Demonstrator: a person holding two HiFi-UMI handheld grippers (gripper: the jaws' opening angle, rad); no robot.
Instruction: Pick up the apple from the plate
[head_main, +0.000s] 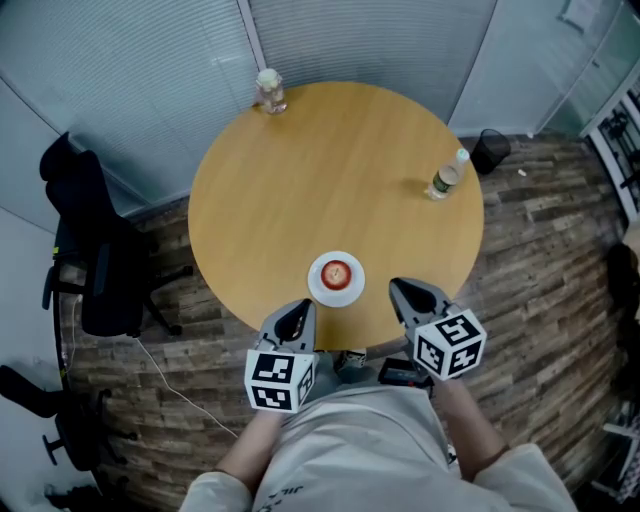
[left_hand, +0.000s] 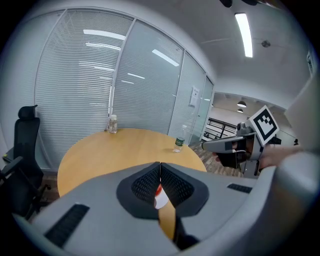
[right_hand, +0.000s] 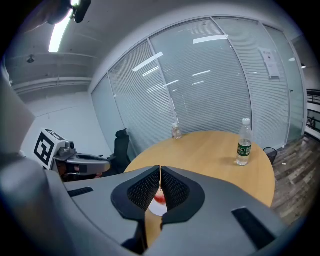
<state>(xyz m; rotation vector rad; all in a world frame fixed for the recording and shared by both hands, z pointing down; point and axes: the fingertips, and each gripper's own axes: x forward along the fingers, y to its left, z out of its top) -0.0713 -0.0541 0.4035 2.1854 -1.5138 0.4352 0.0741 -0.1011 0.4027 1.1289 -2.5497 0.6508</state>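
Note:
A red apple (head_main: 337, 272) sits on a small white plate (head_main: 318, 288) near the front edge of the round wooden table (head_main: 330, 170). My left gripper (head_main: 298, 312) hangs just off the table edge, left of and nearer than the plate, with its jaws shut and nothing in them. My right gripper (head_main: 398, 290) is over the table edge to the plate's right, also shut and empty. In the left gripper view only a sliver of the apple (left_hand: 158, 190) and plate (left_hand: 162, 201) shows below the closed jaws. The right gripper view shows the apple (right_hand: 160, 197) the same way.
A clear water bottle with a green label (head_main: 447, 175) stands at the table's right side. A small clear bottle (head_main: 270, 90) stands at its far edge. A black office chair (head_main: 95, 260) is on the left, and a black bin (head_main: 490, 150) sits on the floor beyond the table.

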